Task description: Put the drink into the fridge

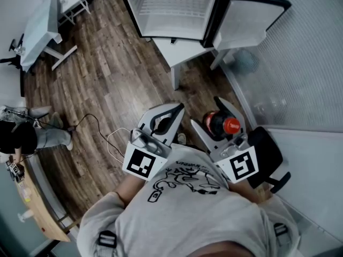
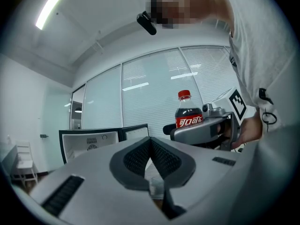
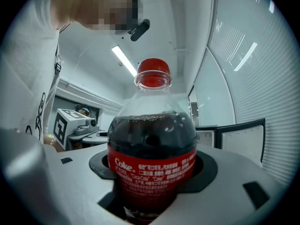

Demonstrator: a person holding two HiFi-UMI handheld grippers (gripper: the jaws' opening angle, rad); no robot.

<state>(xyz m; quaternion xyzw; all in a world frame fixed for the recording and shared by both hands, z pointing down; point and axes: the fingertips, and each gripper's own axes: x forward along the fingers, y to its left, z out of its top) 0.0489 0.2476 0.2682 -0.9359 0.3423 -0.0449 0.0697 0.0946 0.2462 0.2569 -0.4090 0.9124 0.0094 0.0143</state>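
The fridge (image 1: 170, 12) stands well ahead with its door (image 1: 244, 24) swung wide and its shelves bare. The right gripper (image 1: 208, 113) holds the drink, a cola bottle (image 3: 152, 144), upright, fingers spread wide and pinching it around the label. The left gripper (image 2: 151, 146) rides beside it, fingers pressed together on nothing. The grip sits low on a tall, rounded body, so a quick swing could tip or slip the bottle. On entry, the red cap (image 3: 153, 71) could also catch the fridge's upper edge.
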